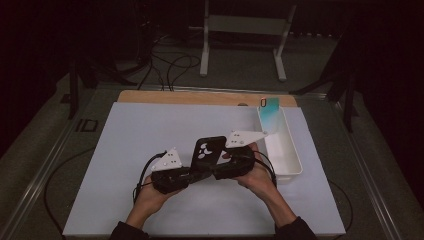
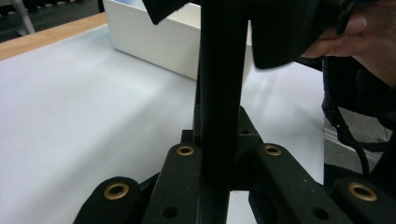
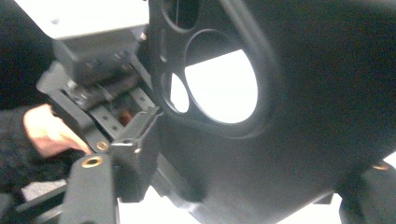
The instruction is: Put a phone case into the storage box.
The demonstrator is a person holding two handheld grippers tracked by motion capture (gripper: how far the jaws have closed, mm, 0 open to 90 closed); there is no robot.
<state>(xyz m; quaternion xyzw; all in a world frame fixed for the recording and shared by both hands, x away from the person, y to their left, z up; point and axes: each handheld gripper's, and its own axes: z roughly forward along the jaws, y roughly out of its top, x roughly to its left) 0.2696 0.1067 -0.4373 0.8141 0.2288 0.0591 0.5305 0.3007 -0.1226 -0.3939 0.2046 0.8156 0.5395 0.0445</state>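
Note:
A black phone case (image 1: 207,150) with round camera cutouts stands tilted above the white mat, between my two grippers. My left gripper (image 1: 196,174) comes in from the left and is shut on the case's lower edge. In the left gripper view the case (image 2: 219,88) runs edge-on straight up between the jaws. My right gripper (image 1: 218,170) faces it from the right. In the right gripper view its jaws stand wide apart on either side of the case (image 3: 303,121), and the pads do not press on it. The left gripper's body (image 3: 88,70) and a hand show behind the case.
A white mat (image 1: 150,130) covers the table, with a wooden strip (image 1: 200,97) at its far edge. A long white bin (image 1: 290,155) lies at the right, a teal item (image 1: 271,112) at its far end. The bin (image 2: 154,39) stands close behind the case. Cables trail from both grippers.

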